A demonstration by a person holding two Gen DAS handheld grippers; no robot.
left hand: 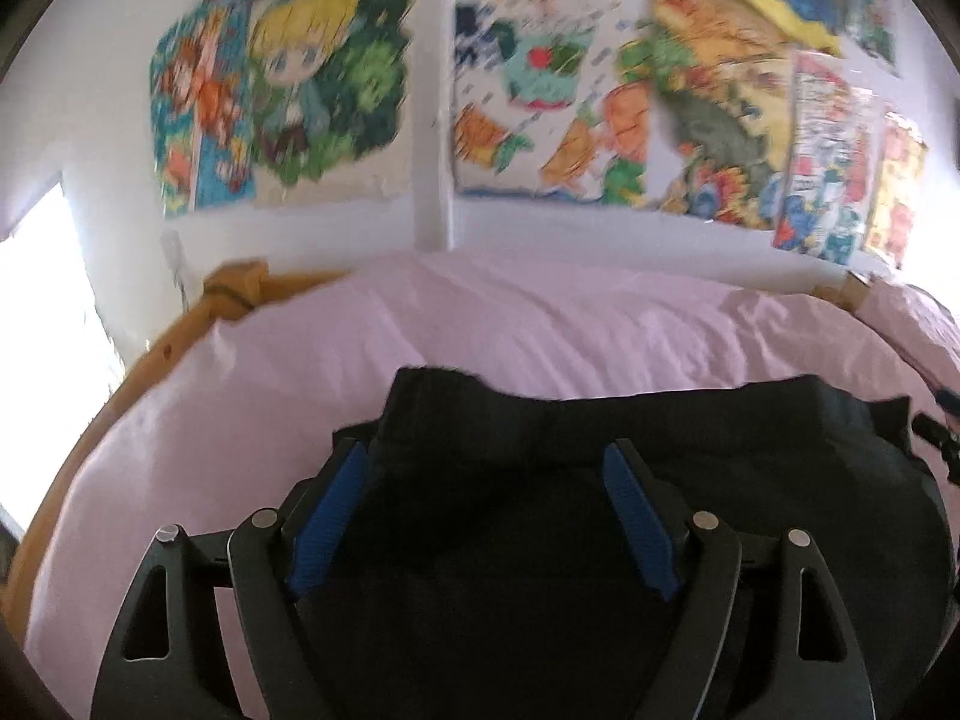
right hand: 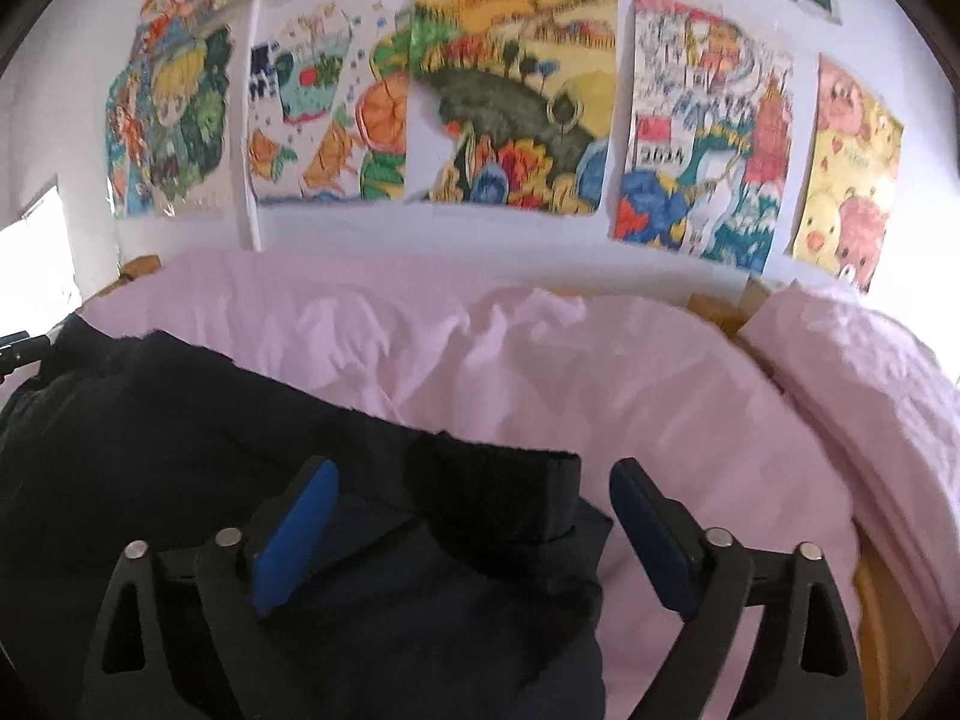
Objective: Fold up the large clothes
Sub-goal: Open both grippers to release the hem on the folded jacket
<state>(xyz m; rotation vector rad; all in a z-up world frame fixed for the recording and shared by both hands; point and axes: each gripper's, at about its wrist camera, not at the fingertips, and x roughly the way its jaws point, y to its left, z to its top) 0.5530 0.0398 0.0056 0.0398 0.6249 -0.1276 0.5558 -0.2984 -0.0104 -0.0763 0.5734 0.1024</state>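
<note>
A large dark navy garment [left hand: 600, 540] lies folded on a pink bed sheet [left hand: 540, 324]. My left gripper [left hand: 486, 468] is open, its blue pads [left hand: 333, 516] spread above the garment's left part. In the right wrist view the same garment [right hand: 180, 450] fills the left and lower middle, with a dark ribbed cuff [right hand: 498, 486] lying on top between the fingers. My right gripper [right hand: 474, 486] is open over the garment's right edge, its right pad [right hand: 645, 528] above the pink sheet [right hand: 600, 372]. Neither gripper holds anything.
A wooden bed frame [left hand: 180, 348] runs along the left and far side. A white wall with several colourful drawings [right hand: 510, 102] stands behind the bed. A bunched pink quilt [right hand: 870, 396] lies at the right. A bright window [left hand: 36, 300] is at the left.
</note>
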